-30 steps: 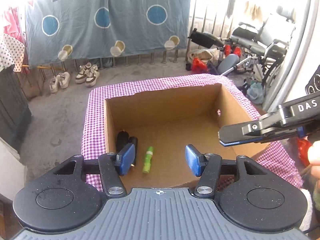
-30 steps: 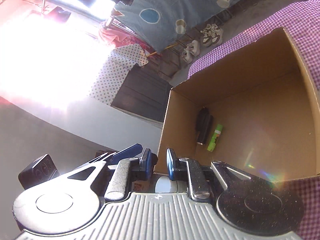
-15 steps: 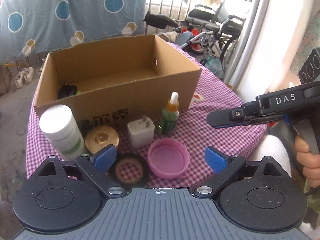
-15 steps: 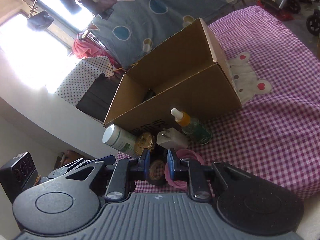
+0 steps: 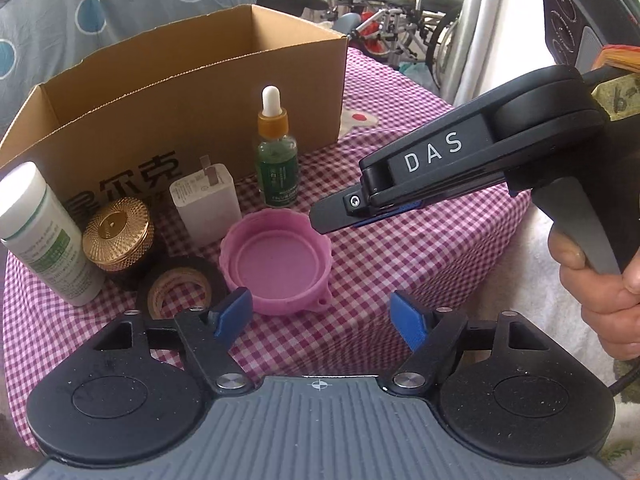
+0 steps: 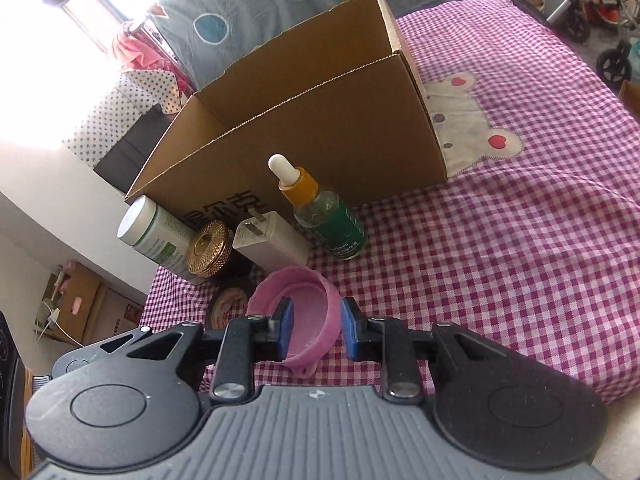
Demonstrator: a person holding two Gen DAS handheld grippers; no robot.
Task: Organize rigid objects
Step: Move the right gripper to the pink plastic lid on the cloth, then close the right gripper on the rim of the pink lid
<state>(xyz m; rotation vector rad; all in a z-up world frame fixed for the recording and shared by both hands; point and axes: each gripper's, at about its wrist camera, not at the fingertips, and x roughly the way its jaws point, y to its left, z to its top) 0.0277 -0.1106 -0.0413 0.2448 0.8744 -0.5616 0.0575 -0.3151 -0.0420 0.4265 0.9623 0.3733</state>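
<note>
- Pink plastic lid (image 5: 276, 258) lies open side up on the checked worktop (image 6: 500, 248), in front of the cardboard box (image 5: 192, 100) and just beside the tape roll (image 5: 178, 292).
- Right hand-held gripper (image 6: 315, 326) straddles the lid's near wall: one pad sits inside the rim, the other outside. Its jaws are narrow and opening slightly; whether the pads press the wall cannot be told.
- Left hand-held gripper (image 5: 322, 316) hovers short of the lid, holding nothing, jaws wide but closing.
- Right hand is judged the nearer; the lid is round, so no long axis governs.
- Open room lies to the right; charger (image 5: 206, 204), dropper bottle (image 5: 276, 156), gold cap (image 5: 118, 234) and white bottle (image 5: 44, 236) crowd the box side.
</note>
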